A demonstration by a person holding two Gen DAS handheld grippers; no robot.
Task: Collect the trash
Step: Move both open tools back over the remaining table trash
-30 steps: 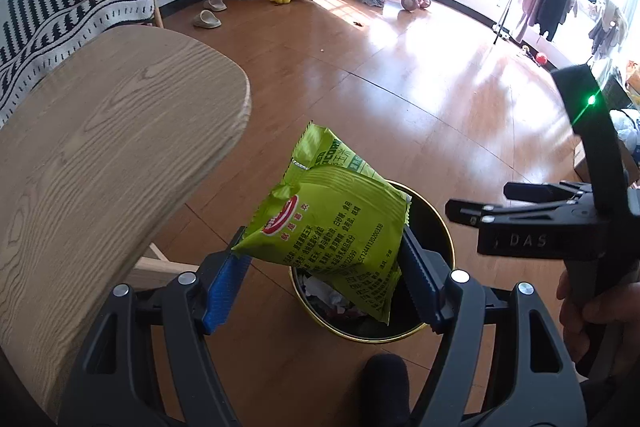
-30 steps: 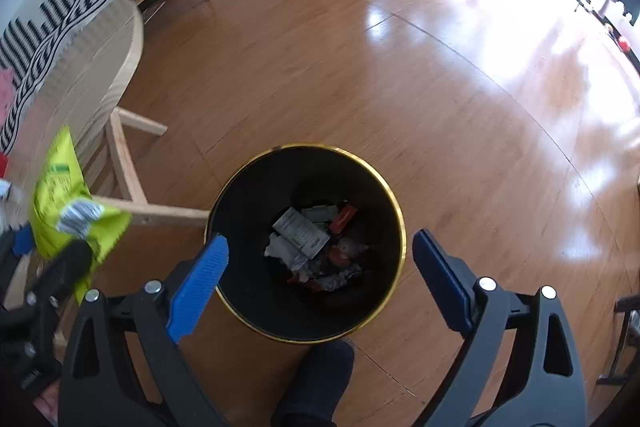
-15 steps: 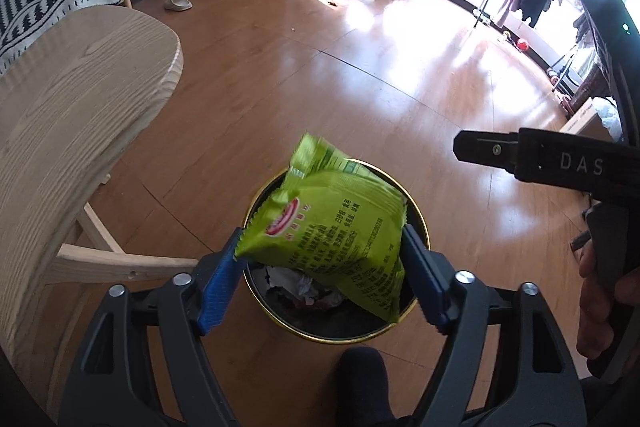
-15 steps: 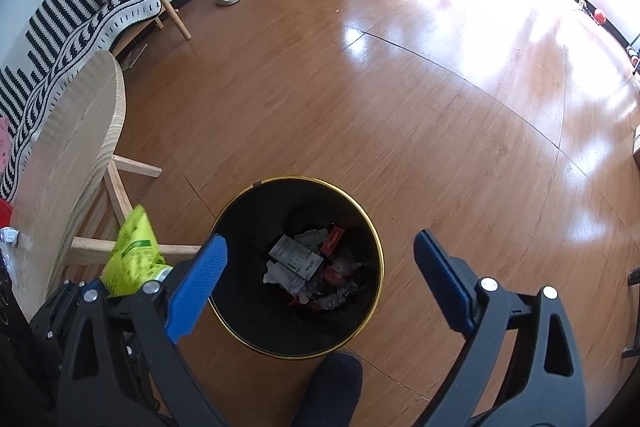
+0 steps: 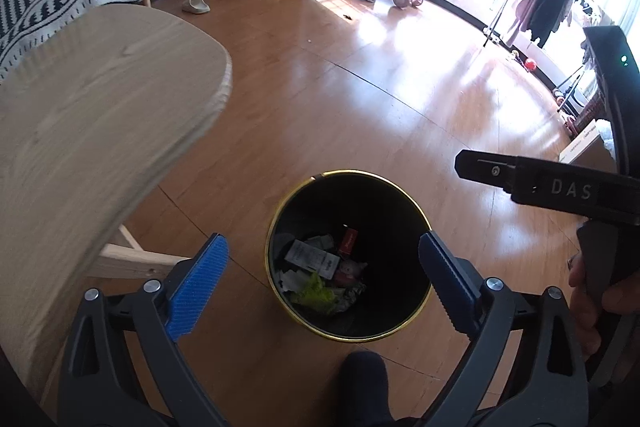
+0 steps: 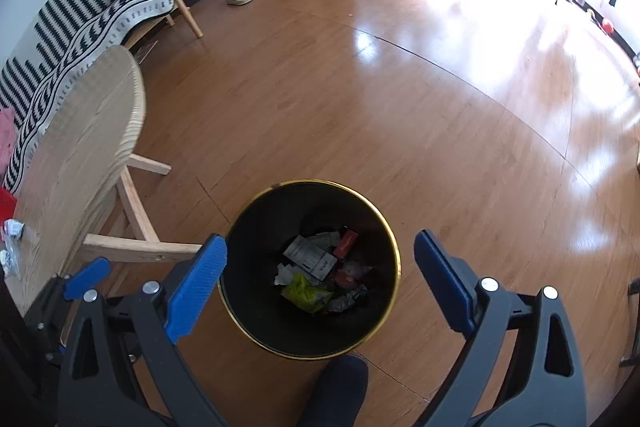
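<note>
The left gripper [image 5: 322,281] hangs over the bin [image 5: 408,195], jaws opening with nothing between them. The green bag [image 5: 316,293] lies inside the bin. The right gripper [image 6: 320,279] gapes empty above the bin.

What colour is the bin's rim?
Gold, on a black bin; clearest in the right wrist view.

The bin [image 5: 349,255] stands on the floor [image 5: 360,99] right of the table [image 5: 92,115] (wrappers [image 5: 316,291] lie inside).
</note>
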